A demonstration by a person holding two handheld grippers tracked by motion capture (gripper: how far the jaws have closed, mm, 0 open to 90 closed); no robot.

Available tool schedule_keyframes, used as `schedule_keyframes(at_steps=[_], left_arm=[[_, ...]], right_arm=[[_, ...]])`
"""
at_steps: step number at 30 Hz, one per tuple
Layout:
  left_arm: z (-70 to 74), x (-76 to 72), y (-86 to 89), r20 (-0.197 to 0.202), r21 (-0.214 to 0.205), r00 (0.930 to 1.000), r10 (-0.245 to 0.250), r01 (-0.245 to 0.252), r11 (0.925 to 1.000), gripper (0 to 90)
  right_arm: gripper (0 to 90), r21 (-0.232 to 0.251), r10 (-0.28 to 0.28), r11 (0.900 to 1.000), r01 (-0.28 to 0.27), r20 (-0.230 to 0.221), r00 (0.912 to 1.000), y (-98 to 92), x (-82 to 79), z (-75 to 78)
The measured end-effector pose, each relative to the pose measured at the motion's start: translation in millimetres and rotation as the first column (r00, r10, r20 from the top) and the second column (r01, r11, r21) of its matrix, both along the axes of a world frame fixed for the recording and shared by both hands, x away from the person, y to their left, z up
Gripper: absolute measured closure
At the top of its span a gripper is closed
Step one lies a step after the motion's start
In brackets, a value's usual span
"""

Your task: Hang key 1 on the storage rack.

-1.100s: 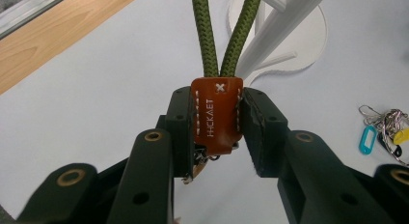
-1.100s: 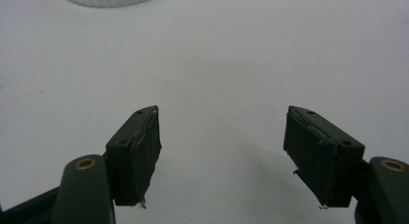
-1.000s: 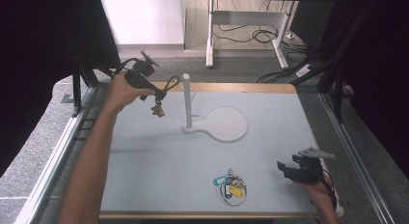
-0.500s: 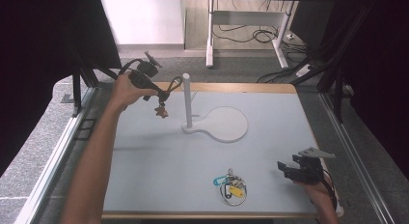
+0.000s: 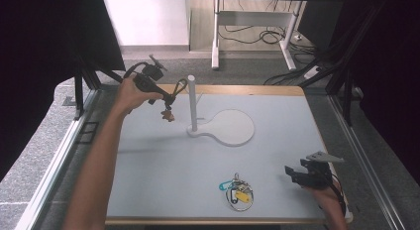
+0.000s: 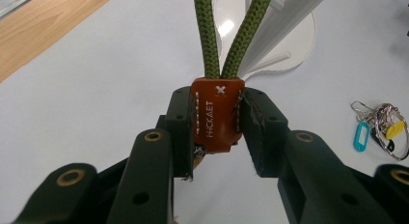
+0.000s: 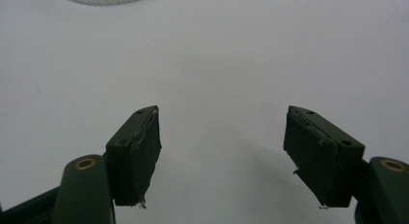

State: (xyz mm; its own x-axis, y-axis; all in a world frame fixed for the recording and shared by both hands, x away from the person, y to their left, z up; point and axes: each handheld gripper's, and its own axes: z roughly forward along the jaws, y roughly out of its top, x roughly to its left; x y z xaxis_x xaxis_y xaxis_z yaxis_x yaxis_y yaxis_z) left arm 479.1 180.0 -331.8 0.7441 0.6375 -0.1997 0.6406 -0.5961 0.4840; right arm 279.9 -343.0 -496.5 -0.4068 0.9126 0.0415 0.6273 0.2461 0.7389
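Observation:
My left gripper [image 6: 217,132] is shut on the brown leather tab [image 6: 216,115] of a keychain with a green rope loop [image 6: 230,35]. In the high view this gripper [image 5: 168,97] is held above the table just left of the white post [image 5: 191,102], the rope loop [image 5: 181,85] reaching toward the post and a small charm [image 5: 167,114] hanging below. The post rises from a white stand base [image 5: 230,127]. A second bunch of keys with blue and yellow tags [image 5: 236,190] lies near the front edge. My right gripper [image 5: 292,174] rests open at the front right, jaws wide apart [image 7: 222,156] with nothing between them.
The light table top [image 5: 148,160] has a wooden rim at its far and front edges. Metal rails run along both sides. Cables and a desk frame lie on the floor beyond the far edge.
My left gripper has carried the keychain a little to the right, bringing the rope loop closer to the post. The right gripper has stayed still.

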Motion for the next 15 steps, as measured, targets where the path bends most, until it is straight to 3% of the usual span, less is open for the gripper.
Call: schedule_keyframes(at_steps=[7, 15], left_arm=[[-4.4, 1.9, -6.8, -0.007, 0.007, 0.9990, -0.045, 0.045, 0.9990, 66.4], [-12.6, 1.2, -9.3, -0.008, 0.001, 0.9992, -0.040, 0.040, 0.9992, 66.0]], right_arm=[[29.2, -0.003, 0.002, 1.0000, -0.002, -0.003, 1.0000, 0.5, 0.2, -0.4], [29.2, -0.003, 0.001, 1.0000, -0.001, -0.003, 1.0000, 0.2, 0.2, -0.5]])
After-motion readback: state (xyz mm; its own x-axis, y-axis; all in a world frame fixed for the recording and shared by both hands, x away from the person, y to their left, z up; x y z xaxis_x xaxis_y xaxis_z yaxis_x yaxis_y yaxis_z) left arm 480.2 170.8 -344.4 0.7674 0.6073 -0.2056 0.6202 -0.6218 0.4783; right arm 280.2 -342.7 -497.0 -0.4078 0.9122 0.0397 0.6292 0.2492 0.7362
